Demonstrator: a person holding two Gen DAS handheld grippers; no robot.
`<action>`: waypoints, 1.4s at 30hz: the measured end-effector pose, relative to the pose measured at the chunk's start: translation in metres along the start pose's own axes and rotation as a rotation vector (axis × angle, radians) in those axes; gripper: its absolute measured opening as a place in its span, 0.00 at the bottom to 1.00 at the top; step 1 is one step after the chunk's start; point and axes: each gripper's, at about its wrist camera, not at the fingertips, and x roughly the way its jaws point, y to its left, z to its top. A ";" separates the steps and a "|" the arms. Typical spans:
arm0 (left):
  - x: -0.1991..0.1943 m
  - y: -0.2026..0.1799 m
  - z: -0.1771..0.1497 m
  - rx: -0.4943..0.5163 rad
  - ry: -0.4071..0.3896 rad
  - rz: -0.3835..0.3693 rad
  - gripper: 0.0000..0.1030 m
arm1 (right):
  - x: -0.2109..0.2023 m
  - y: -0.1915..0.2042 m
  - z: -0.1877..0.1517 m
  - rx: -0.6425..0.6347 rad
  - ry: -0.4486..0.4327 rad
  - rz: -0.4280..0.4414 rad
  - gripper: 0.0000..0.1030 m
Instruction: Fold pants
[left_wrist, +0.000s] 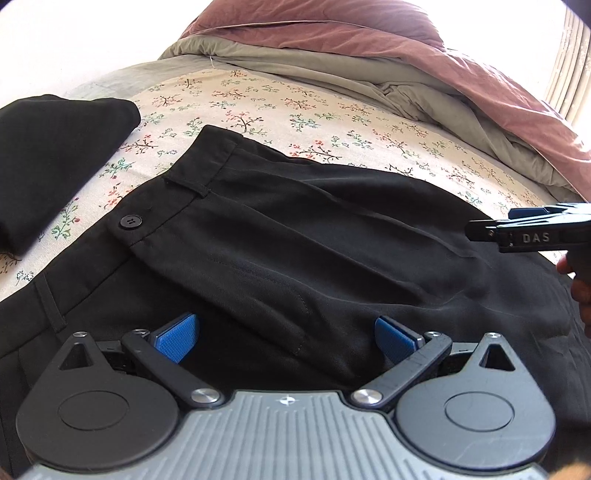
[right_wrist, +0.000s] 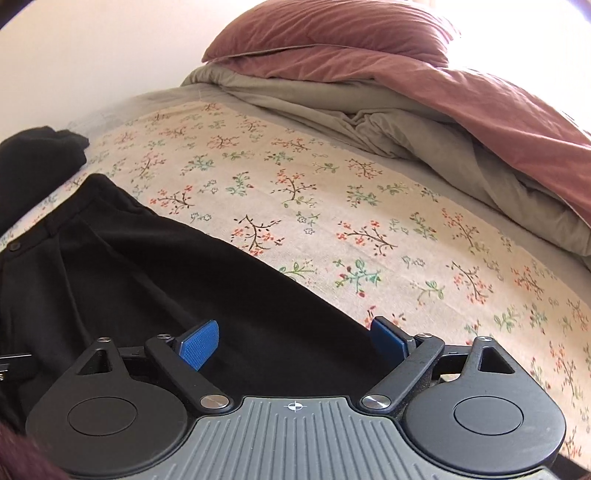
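Observation:
Black pants (left_wrist: 295, 236) lie on the floral bed sheet (left_wrist: 280, 110), waistband and button (left_wrist: 130, 221) to the left. My left gripper (left_wrist: 286, 338) is open just above the pants near the waist, its blue pads (left_wrist: 177, 338) wide apart. My right gripper (right_wrist: 291, 343) is open over the pants' leg part (right_wrist: 166, 280), at their far edge, blue pads (right_wrist: 197, 345) apart. The right gripper also shows at the right edge of the left wrist view (left_wrist: 517, 229). Neither holds cloth.
A second black folded garment (left_wrist: 48, 155) lies at the left on the sheet. A grey and dusty-pink duvet (right_wrist: 443, 110) is bunched at the far side with a pink pillow (right_wrist: 332, 33). Floral sheet (right_wrist: 369, 221) lies bare to the right.

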 end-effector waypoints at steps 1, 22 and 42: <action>0.001 0.000 0.000 0.000 0.002 0.001 1.00 | 0.006 0.001 0.003 -0.014 0.008 -0.004 0.82; -0.006 0.013 0.007 -0.035 0.020 -0.028 1.00 | -0.035 0.028 0.031 -0.093 -0.009 0.050 0.00; -0.063 0.078 -0.022 -0.065 -0.030 -0.032 1.00 | -0.178 0.201 -0.094 -0.235 0.009 0.122 0.00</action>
